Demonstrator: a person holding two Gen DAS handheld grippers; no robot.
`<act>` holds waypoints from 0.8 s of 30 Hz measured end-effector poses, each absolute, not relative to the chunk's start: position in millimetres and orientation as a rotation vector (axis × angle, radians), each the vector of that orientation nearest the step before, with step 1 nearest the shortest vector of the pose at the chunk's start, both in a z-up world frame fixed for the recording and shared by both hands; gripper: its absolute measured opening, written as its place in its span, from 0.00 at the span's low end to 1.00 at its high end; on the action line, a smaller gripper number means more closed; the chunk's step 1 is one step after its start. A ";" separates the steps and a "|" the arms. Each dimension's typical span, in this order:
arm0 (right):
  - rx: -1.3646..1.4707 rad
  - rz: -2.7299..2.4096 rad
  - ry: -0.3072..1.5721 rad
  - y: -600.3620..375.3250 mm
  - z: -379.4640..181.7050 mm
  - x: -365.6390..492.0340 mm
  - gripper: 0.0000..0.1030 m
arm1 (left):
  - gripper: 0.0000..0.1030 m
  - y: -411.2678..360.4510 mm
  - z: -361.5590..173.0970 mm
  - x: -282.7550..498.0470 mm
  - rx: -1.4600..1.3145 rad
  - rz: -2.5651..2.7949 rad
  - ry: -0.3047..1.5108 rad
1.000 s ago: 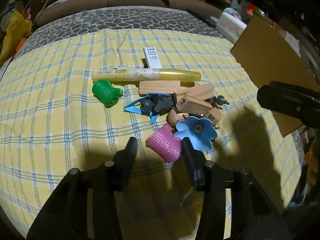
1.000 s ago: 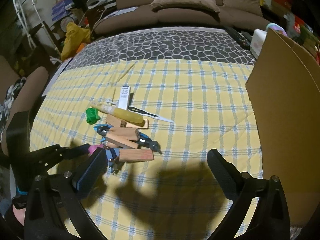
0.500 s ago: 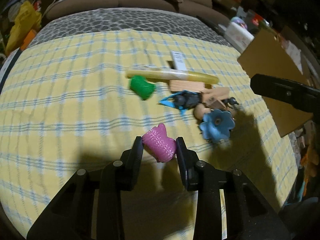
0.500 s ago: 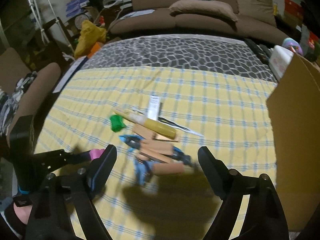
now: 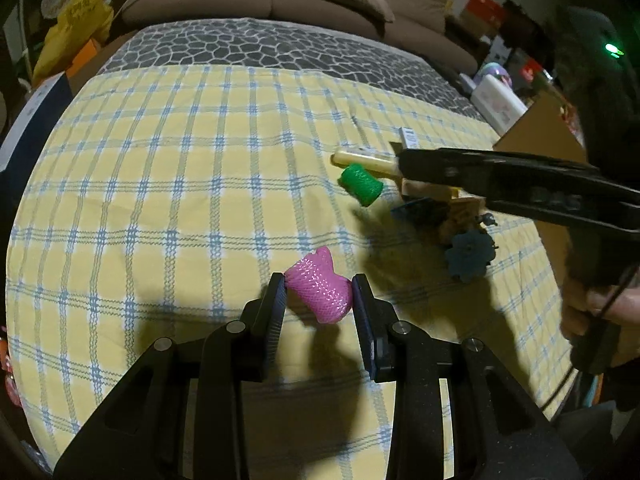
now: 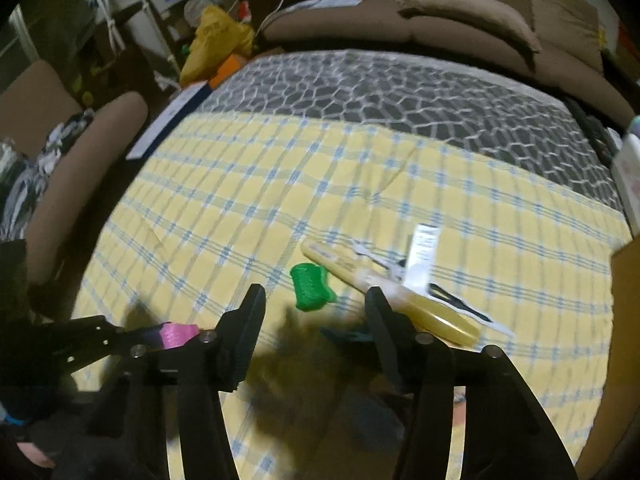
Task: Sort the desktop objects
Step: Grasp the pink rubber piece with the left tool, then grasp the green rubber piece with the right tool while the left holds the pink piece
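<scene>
My left gripper (image 5: 318, 288) is shut on a pink mesh spool (image 5: 320, 292), held just above the yellow checked cloth (image 5: 180, 200). The right wrist view shows that spool (image 6: 176, 334) at the far left. My right gripper (image 6: 316, 300) hovers over the pile with its jaws closing. A green mesh spool (image 6: 310, 286) lies on the cloth just past its fingertips, and the pads are not touching it. In the left wrist view the green spool (image 5: 360, 184) sits beside a yellow pen (image 5: 364, 160), and one of the right gripper's fingers (image 5: 480, 176) reaches in from the right.
Wooden blocks (image 5: 428, 190), a blue flower-shaped piece (image 5: 470, 256) and a white lead case (image 6: 424, 256) make up the pile. A cardboard box (image 5: 536, 136) stands at the right edge. A brown sofa (image 5: 320, 4) lies behind. A hand (image 5: 592, 308) holds the right gripper.
The left gripper closed on the pink spool and carried it left, away from the pile. The right gripper swung left over the pile toward the green spool, its jaws narrowing.
</scene>
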State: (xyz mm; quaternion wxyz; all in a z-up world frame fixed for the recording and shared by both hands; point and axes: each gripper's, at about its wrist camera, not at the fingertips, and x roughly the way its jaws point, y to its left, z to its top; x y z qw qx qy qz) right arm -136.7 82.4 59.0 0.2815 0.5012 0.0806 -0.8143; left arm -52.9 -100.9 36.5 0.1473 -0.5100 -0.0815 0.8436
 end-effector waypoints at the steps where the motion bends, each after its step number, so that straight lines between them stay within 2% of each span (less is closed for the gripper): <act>1: 1.349 -2.175 0.231 78.6 55.0 -138.0 0.45 | 0.30 -101.8 34.5 -53.5 -1.470 2.426 -0.239; 8: 1.385 -2.159 0.322 63.6 29.9 -145.0 0.42 | 0.30 -112.0 29.6 -59.9 -1.471 2.424 -0.284; 9: 1.394 -2.157 0.326 63.8 26.0 -146.0 0.38 | 0.30 -112.8 29.0 -60.3 -1.471 2.423 -0.288; 10: 1.401 -2.153 0.328 64.2 22.8 -146.9 0.27 | 0.30 -113.3 27.9 -60.2 -1.473 2.422 -0.290; 14: 1.375 -2.146 0.353 64.6 23.5 -144.3 0.26 | 0.30 -112.3 25.4 -58.9 -1.483 2.419 -0.289; 24: 1.320 -2.174 0.207 92.9 62.9 -132.2 0.26 | 0.30 -94.7 38.7 -55.1 -1.457 2.425 -0.257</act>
